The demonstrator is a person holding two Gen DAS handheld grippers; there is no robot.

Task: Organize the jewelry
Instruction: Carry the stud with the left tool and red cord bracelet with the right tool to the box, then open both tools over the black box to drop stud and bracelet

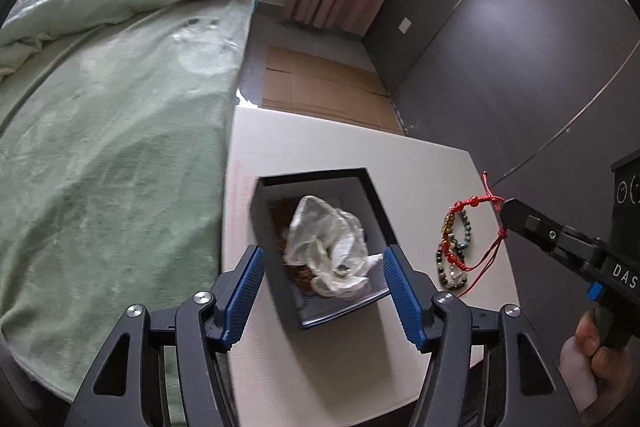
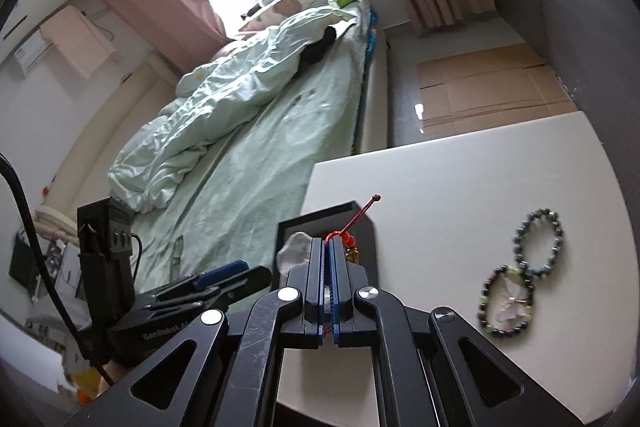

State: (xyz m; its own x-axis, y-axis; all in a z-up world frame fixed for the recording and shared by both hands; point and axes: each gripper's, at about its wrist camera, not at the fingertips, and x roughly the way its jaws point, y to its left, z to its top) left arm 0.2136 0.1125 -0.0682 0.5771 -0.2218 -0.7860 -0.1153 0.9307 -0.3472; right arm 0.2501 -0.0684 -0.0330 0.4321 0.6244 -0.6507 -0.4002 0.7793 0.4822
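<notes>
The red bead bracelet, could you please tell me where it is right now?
The red bead bracelet hangs from the shut right hand-held gripper above the white table, right of the black box.

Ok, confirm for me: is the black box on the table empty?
No, the black box holds a crumpled white pouch lying over something brown.
</notes>
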